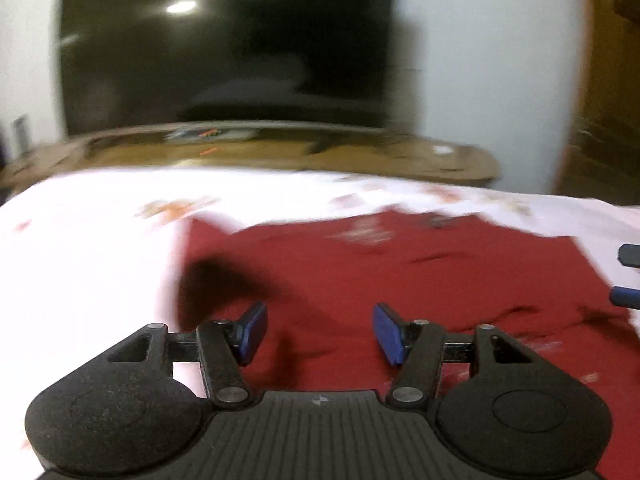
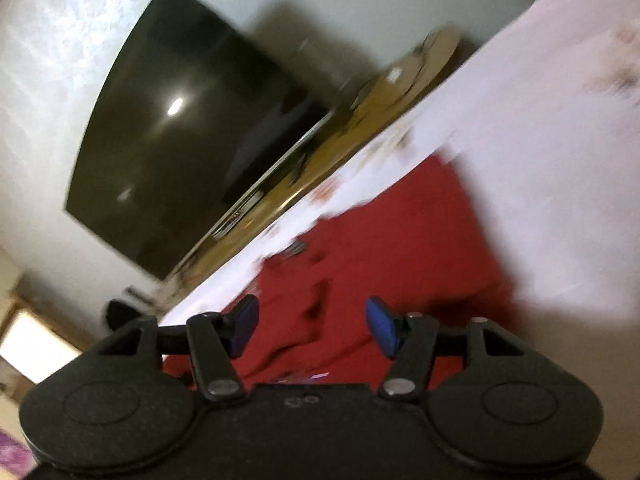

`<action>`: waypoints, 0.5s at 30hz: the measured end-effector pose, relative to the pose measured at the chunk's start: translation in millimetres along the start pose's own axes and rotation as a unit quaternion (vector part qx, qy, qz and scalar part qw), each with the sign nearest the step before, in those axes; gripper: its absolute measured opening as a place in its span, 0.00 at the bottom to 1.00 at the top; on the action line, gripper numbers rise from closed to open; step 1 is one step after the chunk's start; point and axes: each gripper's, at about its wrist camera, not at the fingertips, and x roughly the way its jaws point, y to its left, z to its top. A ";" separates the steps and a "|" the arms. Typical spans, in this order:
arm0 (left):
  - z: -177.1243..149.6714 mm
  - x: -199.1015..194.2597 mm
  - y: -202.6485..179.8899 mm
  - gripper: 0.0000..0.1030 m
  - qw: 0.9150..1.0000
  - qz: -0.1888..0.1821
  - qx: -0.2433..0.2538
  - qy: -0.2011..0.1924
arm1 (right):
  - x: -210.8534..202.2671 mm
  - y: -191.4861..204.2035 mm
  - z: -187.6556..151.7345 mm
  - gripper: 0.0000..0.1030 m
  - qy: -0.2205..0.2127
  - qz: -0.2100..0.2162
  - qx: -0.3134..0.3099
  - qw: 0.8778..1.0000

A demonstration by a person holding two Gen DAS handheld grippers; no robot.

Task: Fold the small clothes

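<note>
Garment (image 1: 400, 280), red, lies spread and rumpled on white printed sheet (image 1: 88, 264) in left wrist view; no finished fold visible. Your left gripper (image 1: 320, 334) hovers over near edge, jaws wide apart, holding nothing.

Right wrist view, tilted, blurred: right gripper (image 2: 312, 326) likewise gaping, empty, above same cloth. Folding, by your cameras, mostly ahead.

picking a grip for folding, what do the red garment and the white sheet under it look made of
Red garment: soft matte knit, probably cotton jersey; it creases and lies limp. White sheet: thin woven fabric, matte, with a faint orange print. Motion blur hides the weave on both.
</note>
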 end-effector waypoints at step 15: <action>-20.0 44.9 53.2 0.50 0.998 0.005 -0.026 0.056 | 93.2 1.7 -19.0 0.06 0.048 -0.043 0.082 0.995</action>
